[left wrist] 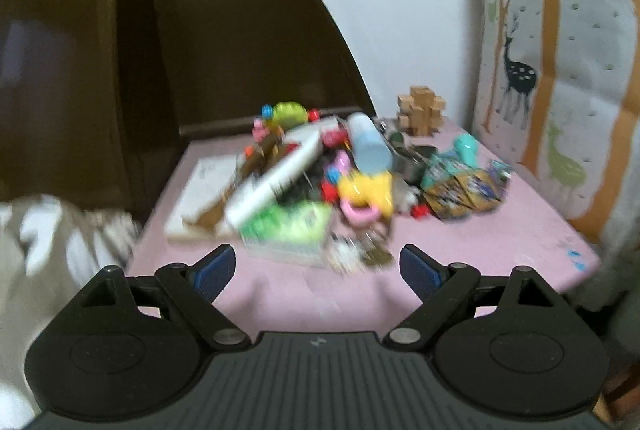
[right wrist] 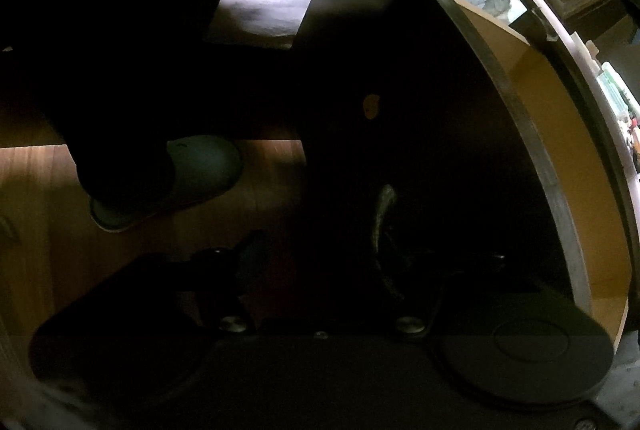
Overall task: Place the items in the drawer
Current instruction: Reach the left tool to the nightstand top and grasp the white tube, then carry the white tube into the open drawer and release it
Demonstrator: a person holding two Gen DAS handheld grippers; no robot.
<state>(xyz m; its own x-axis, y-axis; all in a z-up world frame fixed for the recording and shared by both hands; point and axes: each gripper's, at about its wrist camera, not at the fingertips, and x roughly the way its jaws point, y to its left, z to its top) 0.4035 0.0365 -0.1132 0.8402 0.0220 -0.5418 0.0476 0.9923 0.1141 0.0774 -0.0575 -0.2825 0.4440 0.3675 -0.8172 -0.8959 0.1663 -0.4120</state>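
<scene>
Your pile of items (left wrist: pixel 320 186) sits mid-bench (left wrist: pixel 520 230), just beyond your left gripper (left wrist: pixel 316 266), whose jaws gape wide and empty. Your right gripper (right wrist: pixel 320 270) faces a dark drawer handle (right wrist: pixel 382 222); its spread is unreadable.

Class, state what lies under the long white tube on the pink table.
The long white tube rests on a green-labelled packet and brown cardboard pieces. Anything deeper in the pile is covered and blurred.

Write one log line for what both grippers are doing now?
left gripper: open, empty, facing toy pile | right gripper: dark, at drawer handle, grip unclear
</scene>
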